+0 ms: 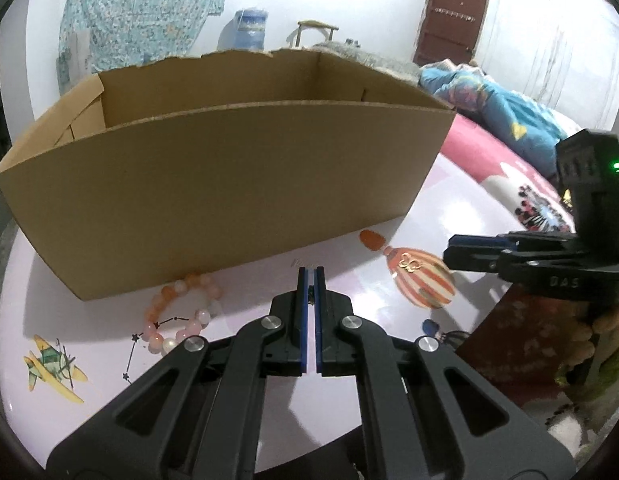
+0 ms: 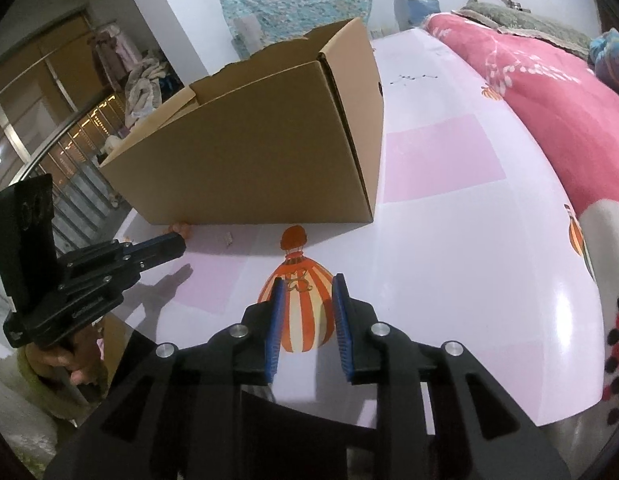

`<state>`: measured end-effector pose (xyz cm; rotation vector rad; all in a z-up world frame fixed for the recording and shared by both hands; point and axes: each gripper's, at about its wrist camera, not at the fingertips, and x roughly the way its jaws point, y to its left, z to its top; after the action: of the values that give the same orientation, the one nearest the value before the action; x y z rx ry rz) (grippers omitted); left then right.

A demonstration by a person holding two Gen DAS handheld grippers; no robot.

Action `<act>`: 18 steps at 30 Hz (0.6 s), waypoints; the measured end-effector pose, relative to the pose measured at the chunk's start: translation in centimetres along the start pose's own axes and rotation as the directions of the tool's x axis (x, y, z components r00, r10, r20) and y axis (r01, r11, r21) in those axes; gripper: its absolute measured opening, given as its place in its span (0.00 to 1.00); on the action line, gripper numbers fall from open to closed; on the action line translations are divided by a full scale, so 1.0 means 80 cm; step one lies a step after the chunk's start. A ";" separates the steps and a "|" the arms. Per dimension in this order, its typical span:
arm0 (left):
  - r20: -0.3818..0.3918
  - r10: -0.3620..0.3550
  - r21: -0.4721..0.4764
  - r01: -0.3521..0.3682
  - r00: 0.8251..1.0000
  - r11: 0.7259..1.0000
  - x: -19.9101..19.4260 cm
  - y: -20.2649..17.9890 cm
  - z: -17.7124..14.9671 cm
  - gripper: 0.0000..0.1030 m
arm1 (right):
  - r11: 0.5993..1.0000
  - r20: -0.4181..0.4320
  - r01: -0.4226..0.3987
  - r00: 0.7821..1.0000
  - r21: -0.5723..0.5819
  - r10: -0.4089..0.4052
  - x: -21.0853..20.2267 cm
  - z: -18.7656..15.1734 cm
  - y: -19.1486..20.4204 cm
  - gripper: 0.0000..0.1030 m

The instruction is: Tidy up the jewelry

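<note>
My left gripper is shut just above the table, with a tiny dark piece pinched between its blue pads; I cannot tell what it is. A pink and orange bead bracelet lies to its left, against the cardboard box. A small gold charm rests on the balloon print, between the fingertips of my open right gripper, untouched by the pads. In the left wrist view that charm sits just left of the right gripper. The left gripper shows at the left of the right wrist view.
The open-topped box fills the far side of the pale pink table. A blue pendant on a dark cord lies right of my left gripper. A small pale bit lies near the box. A pink blanket borders the right.
</note>
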<state>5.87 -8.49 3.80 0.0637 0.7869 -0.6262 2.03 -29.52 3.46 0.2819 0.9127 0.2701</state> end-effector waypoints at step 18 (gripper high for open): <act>0.114 -0.017 -0.008 0.018 0.993 1.000 -0.055 0.005 0.027 0.02 | 0.990 -0.008 0.119 0.993 -0.079 -0.120 0.007 0.003 0.027 0.23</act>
<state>5.13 -6.56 8.29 0.0128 0.6807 -0.6369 2.28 -27.31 3.96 0.1526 0.9259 0.1970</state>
